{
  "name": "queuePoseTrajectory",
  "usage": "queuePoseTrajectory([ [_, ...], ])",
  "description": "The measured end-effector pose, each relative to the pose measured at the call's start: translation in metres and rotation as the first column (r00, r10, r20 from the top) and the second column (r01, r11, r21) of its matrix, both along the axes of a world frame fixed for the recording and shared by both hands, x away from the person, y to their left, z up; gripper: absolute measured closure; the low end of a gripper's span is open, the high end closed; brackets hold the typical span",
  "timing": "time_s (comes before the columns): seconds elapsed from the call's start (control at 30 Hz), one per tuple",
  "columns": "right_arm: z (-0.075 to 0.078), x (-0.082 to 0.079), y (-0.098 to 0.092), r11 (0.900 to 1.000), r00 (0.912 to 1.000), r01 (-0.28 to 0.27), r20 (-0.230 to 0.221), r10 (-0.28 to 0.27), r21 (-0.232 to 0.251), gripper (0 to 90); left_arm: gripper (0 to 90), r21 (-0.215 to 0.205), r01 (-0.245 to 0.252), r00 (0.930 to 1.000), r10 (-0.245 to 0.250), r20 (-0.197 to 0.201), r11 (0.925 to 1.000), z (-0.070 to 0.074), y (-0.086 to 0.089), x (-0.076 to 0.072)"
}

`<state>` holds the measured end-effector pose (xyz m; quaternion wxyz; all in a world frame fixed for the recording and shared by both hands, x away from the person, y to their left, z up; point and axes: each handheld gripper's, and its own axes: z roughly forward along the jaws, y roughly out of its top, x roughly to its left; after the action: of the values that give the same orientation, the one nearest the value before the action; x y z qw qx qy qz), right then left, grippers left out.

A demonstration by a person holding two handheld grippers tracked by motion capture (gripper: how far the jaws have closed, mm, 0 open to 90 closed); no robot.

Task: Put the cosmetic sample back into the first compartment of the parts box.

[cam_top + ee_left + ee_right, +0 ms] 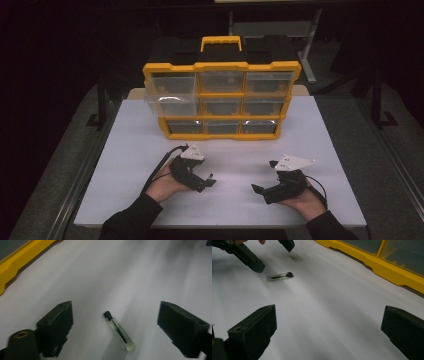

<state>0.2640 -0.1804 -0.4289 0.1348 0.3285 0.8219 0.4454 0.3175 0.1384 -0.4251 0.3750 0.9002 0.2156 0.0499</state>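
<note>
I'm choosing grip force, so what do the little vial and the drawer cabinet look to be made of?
The vial looks like clear glass or hard clear plastic, glossy, with a black, probably plastic, cap; the look doesn't settle which. The cabinet seems to be moulded plastic: a smooth yellow frame and see-through drawers that catch glare. The left hand-held gripper hovers open around the vial.

- Looks like a lab or workshop bay: dim room, grey floor.
- White desk (320, 145) on a dark metal frame.
- Yellow-and-black parts organiser (222, 100) with clear drawers at the desk's far edge.
- Second table (272, 25) behind, in shadow.
</note>
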Motion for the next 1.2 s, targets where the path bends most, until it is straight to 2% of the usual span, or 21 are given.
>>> queuePoseTrajectory([
  [0.03,0.000,0.000,0.000,1.000,1.0000,0.000,0.000,0.000,0.000,0.0,13.9,0.006,-0.001,1.0000,0.001,0.001,1.0000,0.000,0.000,0.000],
  [0.07,0.000,0.000,0.000,1.000,1.0000,-0.001,0.000,0.001,0.000,0.0,17.7,0.023,0.008,1.0000,-0.008,0.001,0.9997,-0.001,0.000,0.000],
  [0.17,0.000,0.000,0.000,1.000,1.0000,-0.001,-0.001,0.001,0.000,0.0,22.4,0.027,0.006,1.0000,-0.006,0.000,0.9996,-0.002,-0.001,0.000],
  [0.2,0.000,0.000,0.000,1.000,1.0000,-0.001,-0.001,0.001,0.000,0.0,27.5,0.032,0.010,0.9999,-0.010,-0.003,0.9994,-0.003,-0.001,0.000],
  [0.23,0.000,0.000,0.000,1.000,1.0000,-0.001,-0.001,0.001,0.000,0.0,27.5,0.024,0.006,1.0000,-0.005,-0.008,0.9997,-0.003,-0.002,-0.001],
  [0.37,0.000,0.000,0.000,1.000,1.0000,-0.001,0.002,0.001,0.001,0.0,38.3,0.033,0.011,0.9998,-0.011,-0.019,0.9994,-0.004,-0.002,-0.002],
  [0.57,0.000,0.000,0.000,1.000,1.0000,0.000,0.000,0.000,0.003,0.0,46.7,0.045,0.025,0.9993,-0.024,-0.030,0.9987,-0.008,-0.003,-0.003],
  [0.63,0.001,-0.001,0.000,1.000,1.0000,0.001,0.004,-0.001,0.003,0.0,48.5,0.037,0.023,0.9990,-0.022,-0.038,0.9990,-0.009,-0.004,-0.004],
  [0.9,0.001,-0.001,0.000,1.000,1.0000,-0.003,0.006,0.003,0.002,0.0,56.6,0.059,0.024,0.9990,-0.022,-0.039,0.9980,-0.013,-0.005,-0.003],
  [1.2,0.001,-0.001,0.000,1.000,1.0000,-0.003,0.005,0.003,0.002,0.0,61.7,0.083,0.020,0.9992,-0.017,-0.036,0.9964,-0.016,-0.006,-0.004],
])
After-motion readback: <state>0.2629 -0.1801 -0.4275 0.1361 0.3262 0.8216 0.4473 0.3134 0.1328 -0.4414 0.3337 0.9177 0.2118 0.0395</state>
